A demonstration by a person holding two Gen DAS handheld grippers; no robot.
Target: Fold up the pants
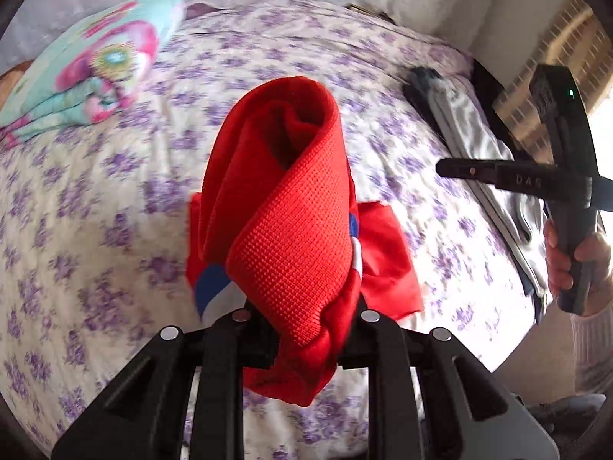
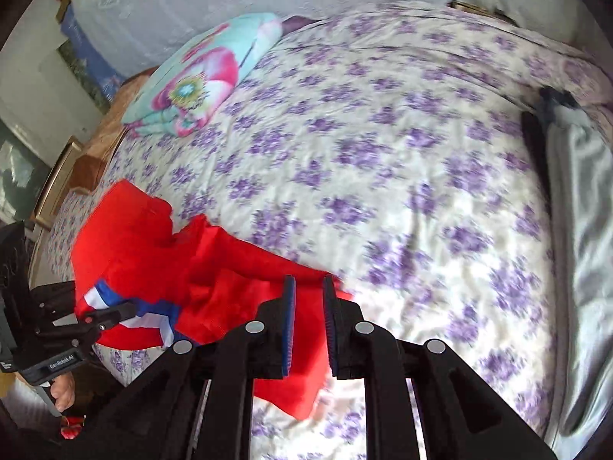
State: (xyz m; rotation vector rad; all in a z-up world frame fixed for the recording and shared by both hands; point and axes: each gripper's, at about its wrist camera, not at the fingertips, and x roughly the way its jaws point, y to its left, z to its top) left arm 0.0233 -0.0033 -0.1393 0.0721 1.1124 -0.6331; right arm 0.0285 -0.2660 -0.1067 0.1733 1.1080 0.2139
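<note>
On the bed [image 2: 383,161], spread with a purple-flowered sheet: red pants [image 2: 161,260] at the near edge, bunched and partly lifted. Left gripper [image 1: 302,329] clenched on a fold of the red knit, which fills the middle of the left wrist view and hides both fingertips. Right gripper [image 2: 308,306] with blue-padded jaws slightly parted, nothing pinched between them; red cloth lying behind and below the gap, contact not clear. Far from the pants, at the head of the bed: folded turquoise blanket [image 2: 199,80] with pink flowers. Along the bed's opposite edge: grey and black garments [image 2: 574,199], cut off by the frame. Beyond the bed, behind the blanket: wooden furniture [image 2: 95,153], partly out of view. Sheet pattern smeared by blur throughout.
</note>
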